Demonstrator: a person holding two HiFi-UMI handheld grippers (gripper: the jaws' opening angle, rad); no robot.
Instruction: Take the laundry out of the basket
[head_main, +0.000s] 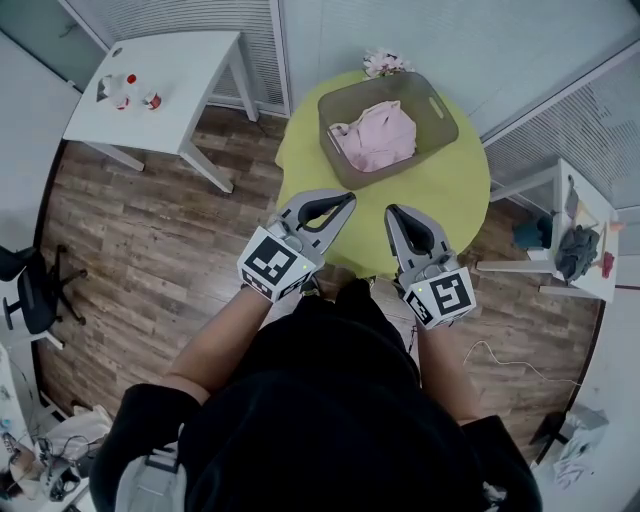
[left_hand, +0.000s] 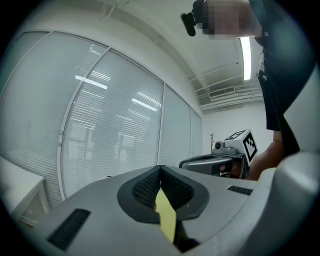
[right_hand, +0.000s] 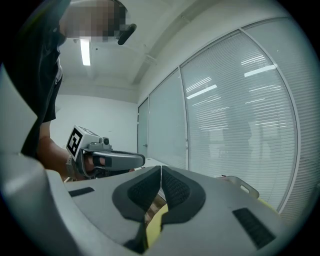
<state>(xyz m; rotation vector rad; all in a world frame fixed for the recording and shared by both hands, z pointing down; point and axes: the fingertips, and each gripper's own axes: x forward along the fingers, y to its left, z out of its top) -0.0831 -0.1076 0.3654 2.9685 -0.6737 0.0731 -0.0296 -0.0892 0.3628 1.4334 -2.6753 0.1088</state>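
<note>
In the head view the basket sits on the far half of a round yellow-green table, toward 12 o'clock from the person, with the pink laundry heaped inside it toward its 9 o'clock end. The left gripper and right gripper hover side by side over the table's near edge, apart from each other and well short of the basket, with bare tabletop between. Wood floor lies open at 9 o'clock. A white table stands at 10 o'clock, an office chair at the left border and a cluttered side table at 3 o'clock. The person's dark top covers the table's nearest rim, and a small pale bundle behind the basket is too small to identify. In the left gripper view the tongs are pressed together with nothing between them. A sliver of yellow tabletop shows under the pads, the other gripper lies at 3 o'clock, and a blind-covered glass wall fills the rest. The basket is out of sight here. In the right gripper view the tongs are likewise together and empty. Only a corner of the basket rim peeks over the jaw housing at 4 o'clock, its contents hidden.
</note>
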